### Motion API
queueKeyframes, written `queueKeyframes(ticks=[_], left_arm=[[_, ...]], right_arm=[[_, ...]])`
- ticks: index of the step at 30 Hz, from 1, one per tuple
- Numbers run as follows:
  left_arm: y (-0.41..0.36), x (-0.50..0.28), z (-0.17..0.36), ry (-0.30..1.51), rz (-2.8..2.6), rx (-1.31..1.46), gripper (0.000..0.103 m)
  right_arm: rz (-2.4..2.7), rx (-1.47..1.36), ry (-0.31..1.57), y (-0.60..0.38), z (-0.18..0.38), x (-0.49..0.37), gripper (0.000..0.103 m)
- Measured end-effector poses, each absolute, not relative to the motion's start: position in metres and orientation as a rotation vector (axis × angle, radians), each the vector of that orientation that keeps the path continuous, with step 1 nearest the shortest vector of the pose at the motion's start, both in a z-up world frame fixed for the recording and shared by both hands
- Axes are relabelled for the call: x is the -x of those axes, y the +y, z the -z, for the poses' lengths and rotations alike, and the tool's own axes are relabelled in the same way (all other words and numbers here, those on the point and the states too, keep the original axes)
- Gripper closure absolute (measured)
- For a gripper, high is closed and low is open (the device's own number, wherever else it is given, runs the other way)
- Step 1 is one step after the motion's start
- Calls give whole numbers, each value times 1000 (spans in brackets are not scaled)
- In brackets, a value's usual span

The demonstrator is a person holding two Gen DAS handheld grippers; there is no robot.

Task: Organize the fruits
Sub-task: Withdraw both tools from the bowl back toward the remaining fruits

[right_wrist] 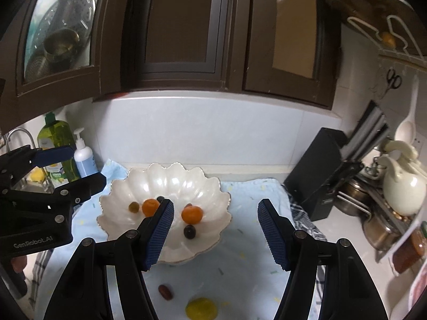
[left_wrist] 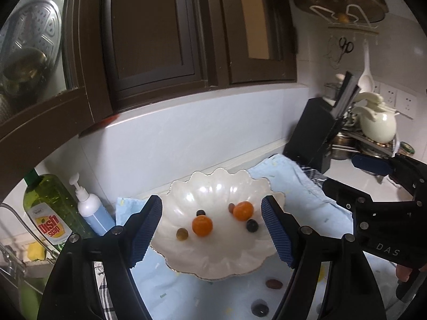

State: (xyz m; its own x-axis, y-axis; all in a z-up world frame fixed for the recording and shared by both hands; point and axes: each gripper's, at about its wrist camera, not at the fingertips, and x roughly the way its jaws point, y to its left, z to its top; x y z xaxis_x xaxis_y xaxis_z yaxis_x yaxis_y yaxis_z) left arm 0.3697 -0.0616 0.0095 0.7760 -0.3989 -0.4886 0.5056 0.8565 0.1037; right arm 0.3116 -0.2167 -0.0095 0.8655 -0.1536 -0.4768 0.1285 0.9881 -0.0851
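Fruits point(left_wrist: 202, 226) lie in the bowl point(left_wrist: 213, 184) — beyond empty, parted fingers point(left_wrist: 145, 233).

Left gripper point(left_wrist: 212, 233) tipped down a bit, jaws wide apart, nothing between the pads. Right gripper point(right_wrist: 216, 236) beside it, tipped down the same way, jaws apart and empty too. Fingertips point(left_wrist: 403, 272) curled under right handle.

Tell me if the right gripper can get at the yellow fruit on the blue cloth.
Probably yes. The yellow fruit lies bare on the blue cloth, in front of the shell-shaped bowl, and the right gripper is open and empty above it.
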Motion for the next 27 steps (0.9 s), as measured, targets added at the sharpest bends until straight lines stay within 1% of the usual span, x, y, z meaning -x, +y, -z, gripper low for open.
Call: queueKeyframes(ticks=[7, 16, 27], left_arm=[[-55, -344, -11, 463, 548, -246, 27], [-45, -315, 4, 487, 599, -280, 27], [-39, -295, 31, 525, 635, -315, 27]], right_arm=[[175, 48, 462, -204, 5, -272, 37], [205, 38, 420, -187, 14, -229, 37], [248, 24, 474, -177, 45, -203, 37]])
